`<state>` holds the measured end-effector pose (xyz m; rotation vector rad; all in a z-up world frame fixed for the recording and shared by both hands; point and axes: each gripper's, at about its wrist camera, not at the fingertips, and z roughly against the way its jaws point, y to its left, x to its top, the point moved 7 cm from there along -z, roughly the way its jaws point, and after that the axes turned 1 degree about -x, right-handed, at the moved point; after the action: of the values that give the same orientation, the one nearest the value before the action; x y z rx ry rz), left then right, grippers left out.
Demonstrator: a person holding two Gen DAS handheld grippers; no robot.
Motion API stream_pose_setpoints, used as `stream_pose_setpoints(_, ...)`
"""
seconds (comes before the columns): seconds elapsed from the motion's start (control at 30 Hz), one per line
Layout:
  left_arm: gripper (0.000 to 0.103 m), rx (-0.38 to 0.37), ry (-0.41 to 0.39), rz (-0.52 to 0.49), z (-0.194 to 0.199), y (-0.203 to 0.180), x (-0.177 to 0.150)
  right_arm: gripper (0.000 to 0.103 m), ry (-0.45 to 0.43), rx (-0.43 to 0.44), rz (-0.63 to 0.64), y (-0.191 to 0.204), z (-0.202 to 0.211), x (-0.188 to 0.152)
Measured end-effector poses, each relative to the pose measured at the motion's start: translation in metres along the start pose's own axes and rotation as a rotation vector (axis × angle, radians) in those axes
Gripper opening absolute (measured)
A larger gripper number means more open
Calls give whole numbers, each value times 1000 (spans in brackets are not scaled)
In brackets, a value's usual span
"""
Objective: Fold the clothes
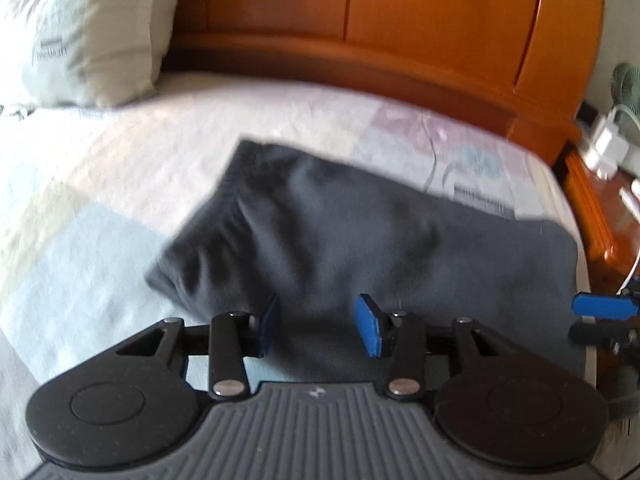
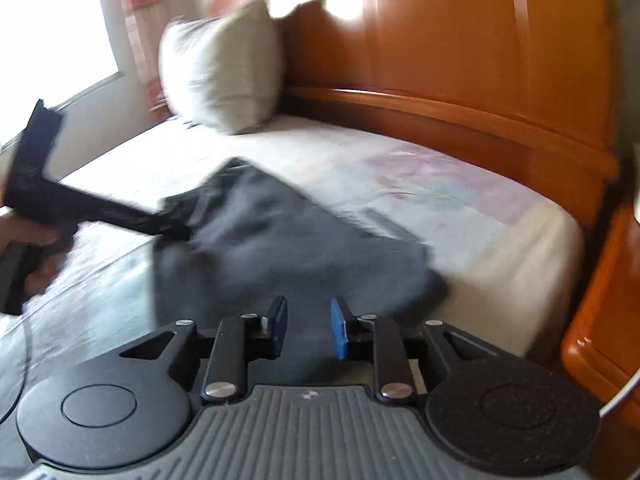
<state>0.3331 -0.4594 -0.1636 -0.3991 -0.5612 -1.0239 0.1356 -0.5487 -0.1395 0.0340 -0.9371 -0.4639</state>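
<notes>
Left: pale pillow (image 1: 88, 36) against the wooden headboard (image 1: 400, 24); left gripper (image 1: 316, 324) low over the near edge of the dark grey garment (image 1: 340, 216), jaws parted wide, nothing between the blue pads. Centre: garment lies folded on the patterned bedsheet (image 1: 100, 168). Right: right gripper (image 2: 308, 328) over the garment's near right part, jaws narrower but apart, empty; both views blurred.

The garment (image 1: 340, 236) is soft matt grey cloth (faintly creased); the headboard (image 1: 400, 20) is glossy varnished wood.
</notes>
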Motion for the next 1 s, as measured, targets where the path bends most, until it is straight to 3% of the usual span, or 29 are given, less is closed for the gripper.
stream_pose_setpoints(0.1, 44, 7, -25, 8, 1, 1, -7, 39, 71, -16, -3, 2, -17, -19)
stream_pose_setpoints(0.2, 43, 7, -16, 17, 14, -1, -5, 38, 45, -15, -40, 2, -12, -13)
stream_pose_setpoints(0.3, 44, 21, -48, -6, 40, -7, -16, 44, 12, -18, -34, 6, -5, 0)
stream_pose_setpoints(0.47, 44, 47, -97, -30, 86, -14, -41, 43, 31, -17, -2, 9, -12, -8)
stream_pose_setpoints(0.53, 44, 67, -94, -15, 106, -13, -63, 33, 77, -32, -15, 5, -20, -17)
stream_pose_setpoints(0.6, 45, 87, -91, -1, 125, -11, -87, 33, 69, -23, -27, 4, -14, -13)
stream_pose_setpoints(0.73, 50, 147, -71, 53, 163, -1, -142, 43, 3, -17, -6, 6, 2, 8)
stream_pose_setpoints(0.87, 50, 240, -52, 127, 192, 4, -190, 48, -27, -88, -4, -12, -8, 21)
stream_pose_setpoints(1.0, 50, 317, -47, 186, 215, 3, -224, 48, 27, -143, -53, -37, -29, 12)
